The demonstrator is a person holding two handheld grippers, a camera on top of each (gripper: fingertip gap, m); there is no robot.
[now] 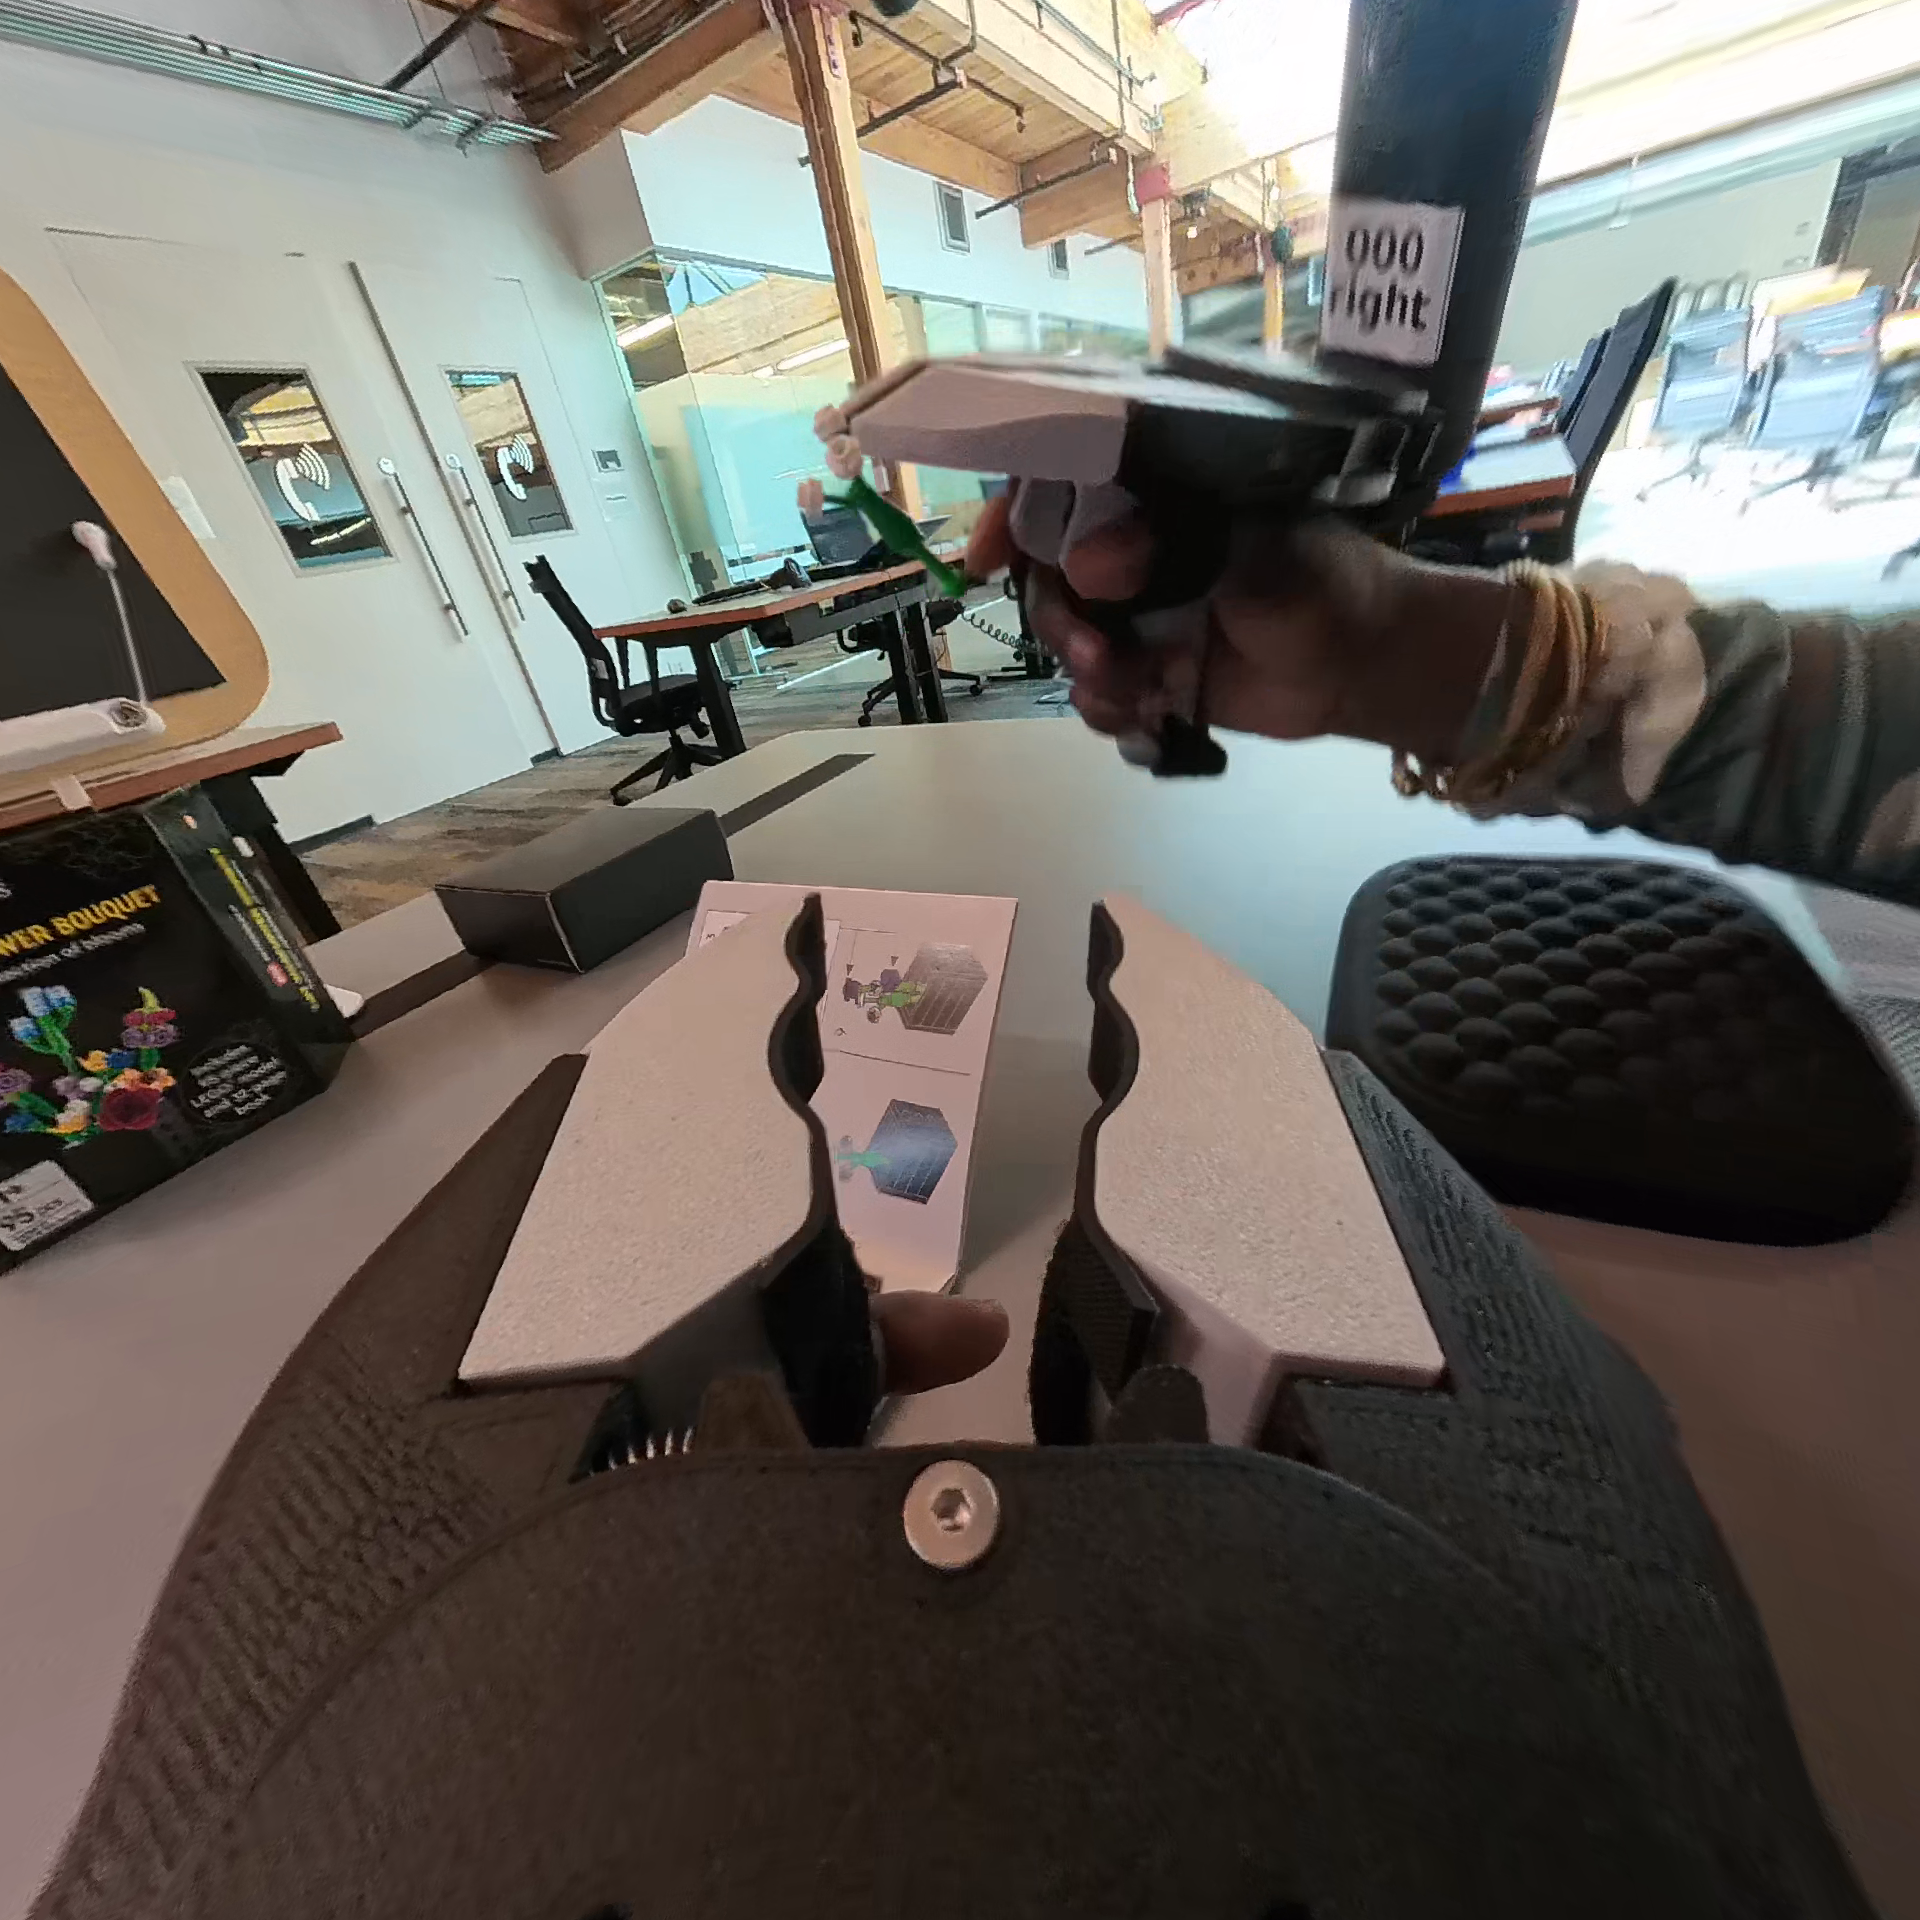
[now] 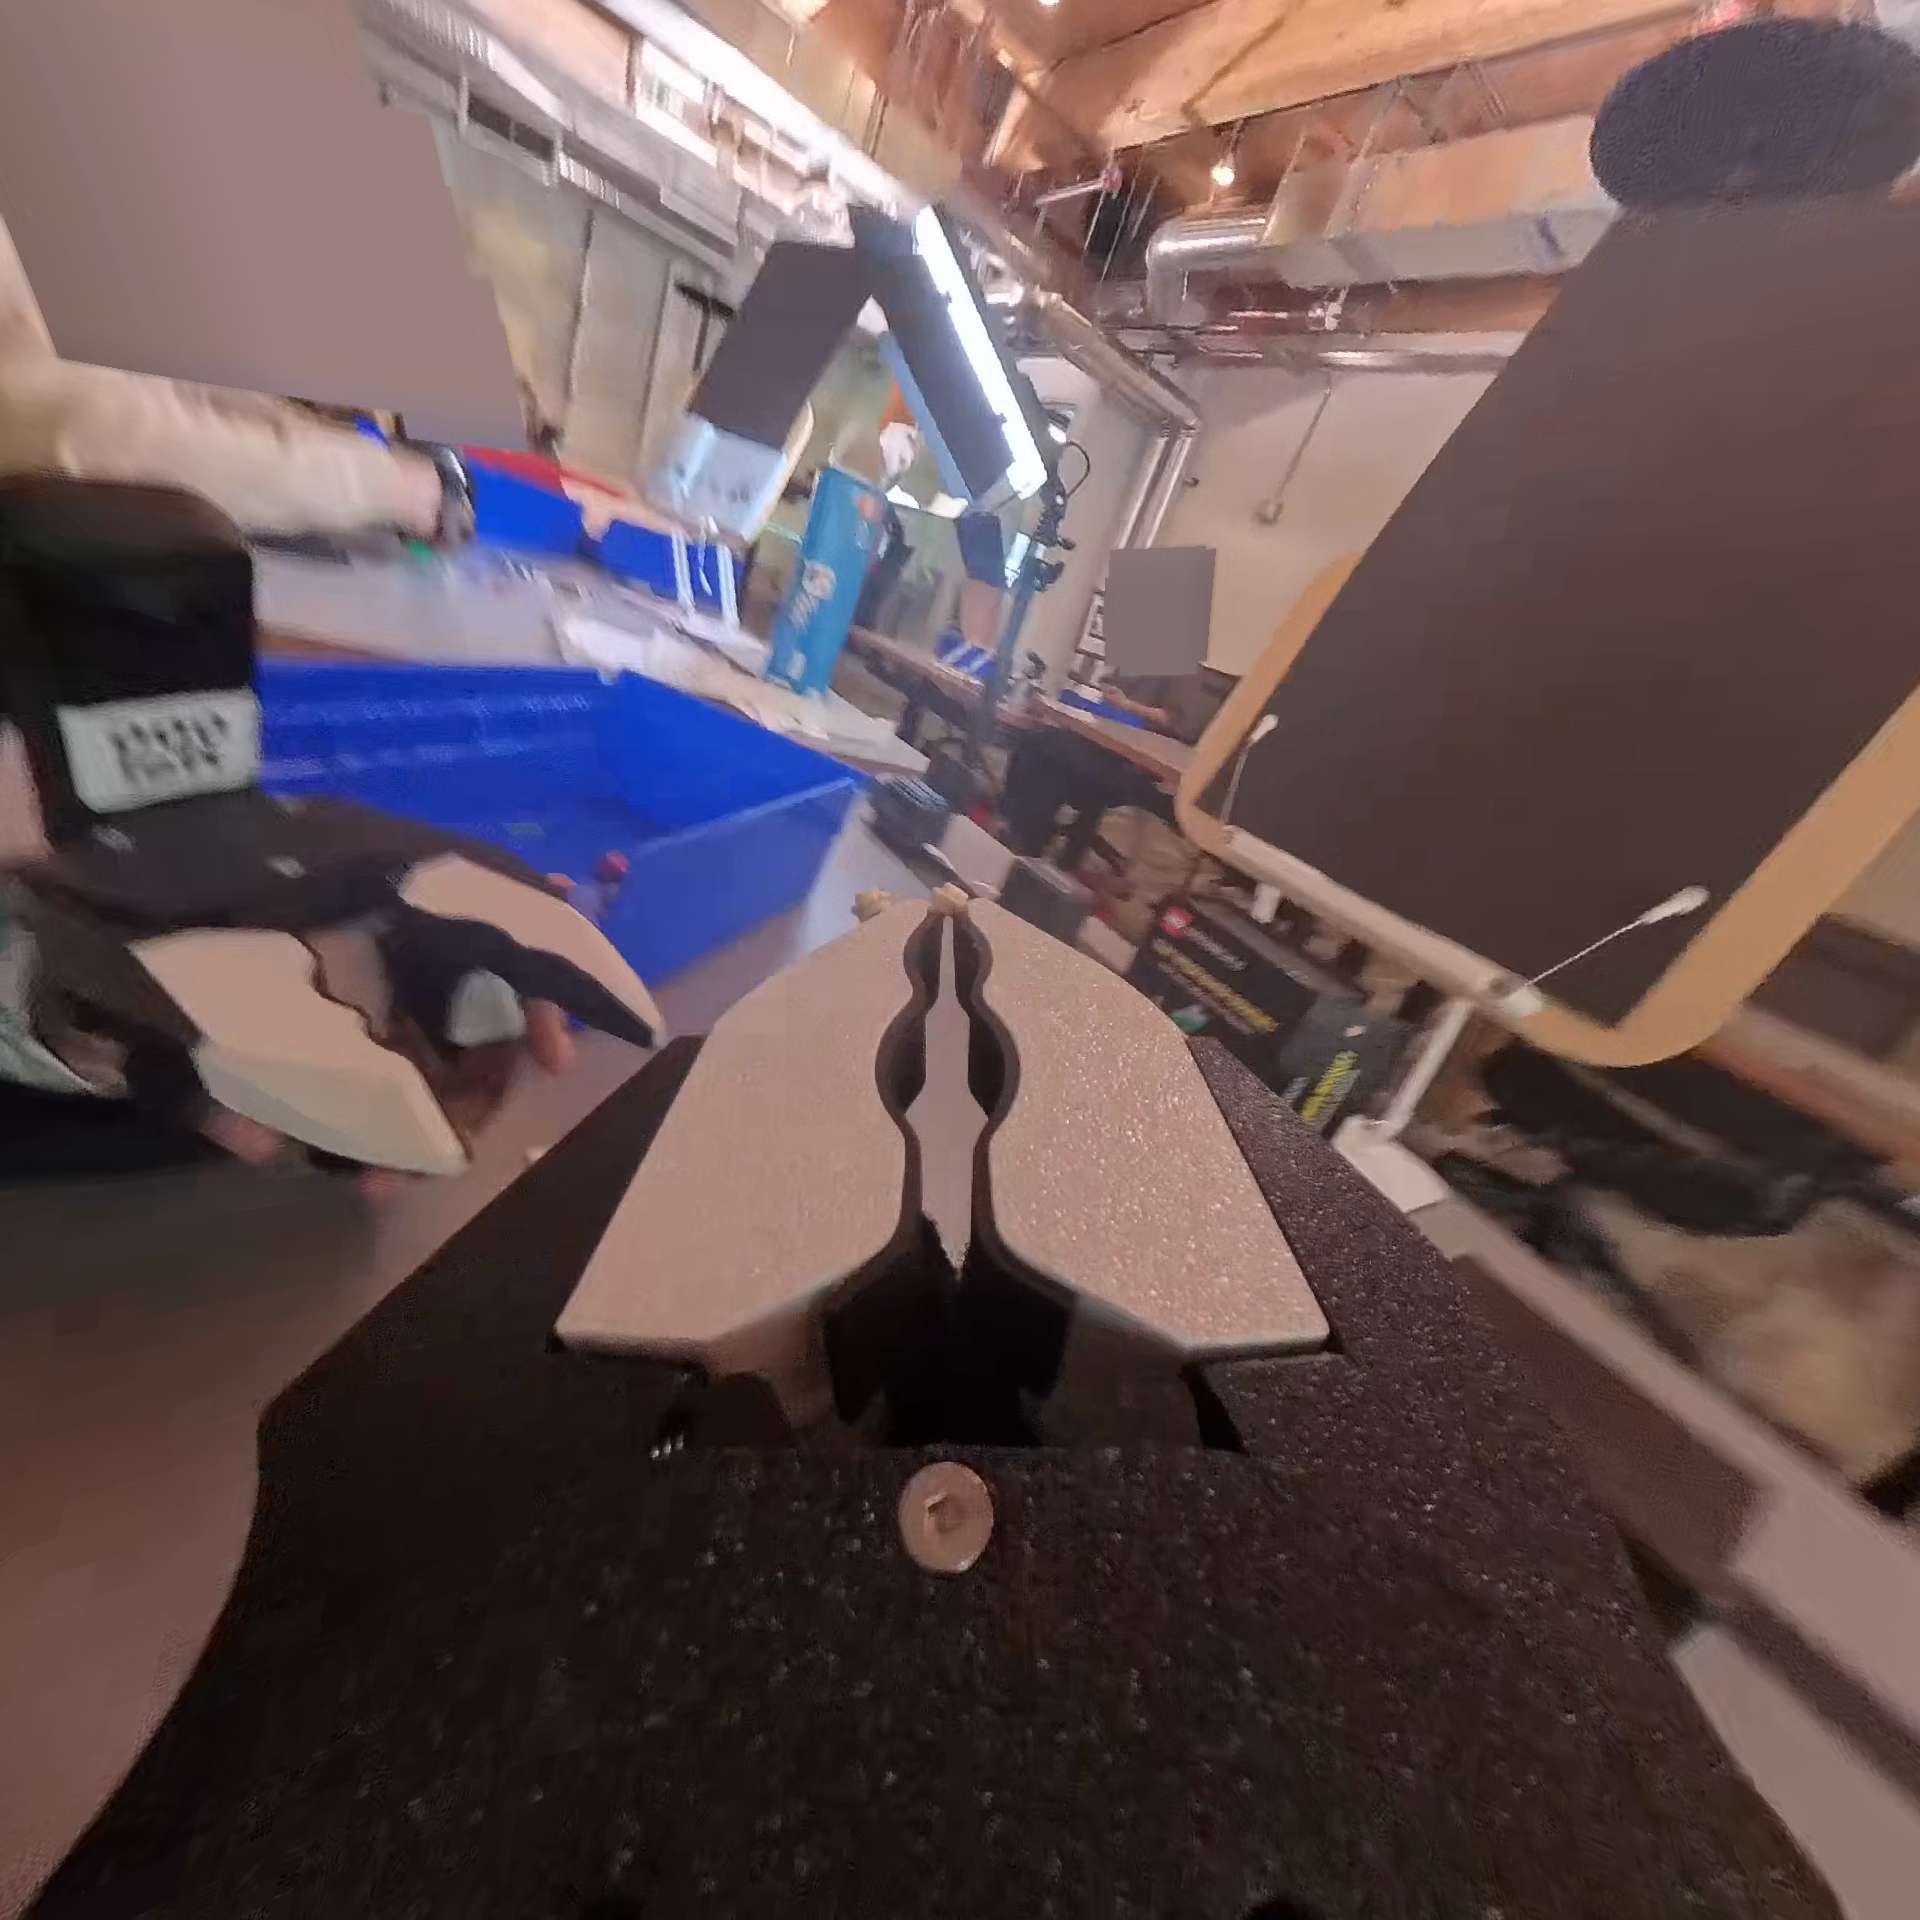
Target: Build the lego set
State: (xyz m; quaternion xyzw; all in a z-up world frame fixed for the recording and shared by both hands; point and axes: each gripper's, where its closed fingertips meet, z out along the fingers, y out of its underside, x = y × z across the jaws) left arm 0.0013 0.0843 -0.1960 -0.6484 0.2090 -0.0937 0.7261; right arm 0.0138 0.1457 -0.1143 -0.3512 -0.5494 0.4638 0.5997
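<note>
Left gripper (image 1: 951, 997): jaws spread wide and empty, low over the grey table (image 1: 1039, 810).
Beneath left gripper: instruction booklet (image 1: 914, 1049), lying flat on the table, seen between the fingers.
Right gripper (image 2: 948, 914): raised in the air, jaws closed on a flower stem (image 1: 894, 525), green with pale blossoms at the fingertips.
Left of booklet: black bouquet set box (image 1: 145, 1029), standing; small black box (image 1: 587, 883) just behind the booklet.
Far side: blue parts bin (image 2: 623, 769).
Step in hand: judged mid-assembly, one stem built and held aloft.
Next move: likely consult the booklet, then the left gripper fetches the mating piece.
</note>
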